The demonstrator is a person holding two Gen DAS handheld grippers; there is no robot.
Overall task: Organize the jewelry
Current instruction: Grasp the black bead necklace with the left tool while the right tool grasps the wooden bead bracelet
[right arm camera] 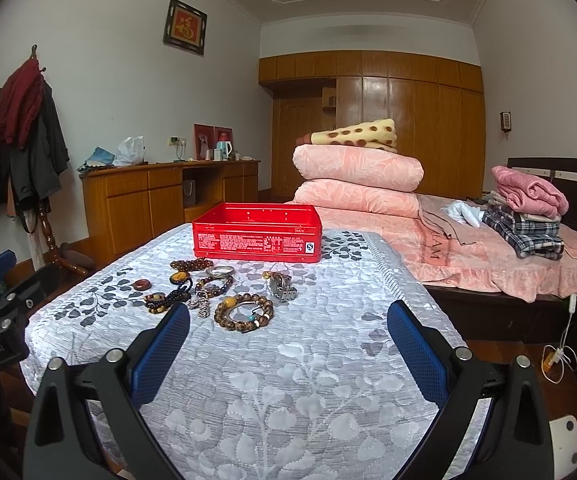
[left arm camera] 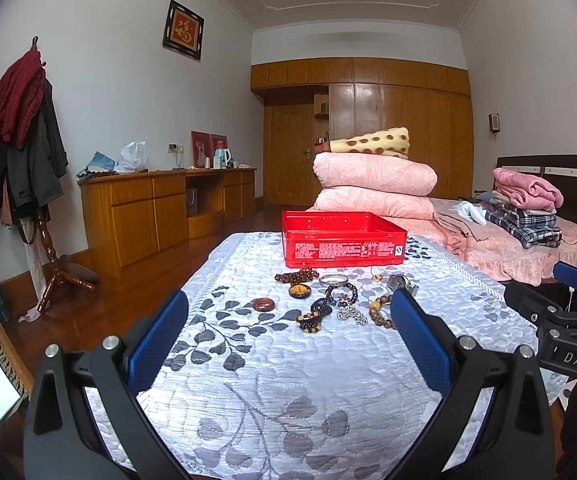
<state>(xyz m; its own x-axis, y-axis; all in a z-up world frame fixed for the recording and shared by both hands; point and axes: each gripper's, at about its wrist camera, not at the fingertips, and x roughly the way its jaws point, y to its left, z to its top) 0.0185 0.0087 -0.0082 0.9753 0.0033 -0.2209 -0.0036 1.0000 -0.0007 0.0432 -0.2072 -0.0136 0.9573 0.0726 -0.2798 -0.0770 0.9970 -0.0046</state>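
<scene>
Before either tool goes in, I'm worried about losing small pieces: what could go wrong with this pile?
The dark bead bracelets lie tangled, so lifting one may drag others along. The large wooden bead bracelet looks bulky; it could slip from the open right tool. The red ring lies flat on the soft quilted cloth, likely hard to pinch.

Bare tablecloth up to jewelry; red box behind.

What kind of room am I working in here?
Most likely a home bedroom: a bed with a pink cover carrying folded pink quilts, a built-in wooden wardrobe wall, and a wooden coat stand hung with jackets.
</scene>
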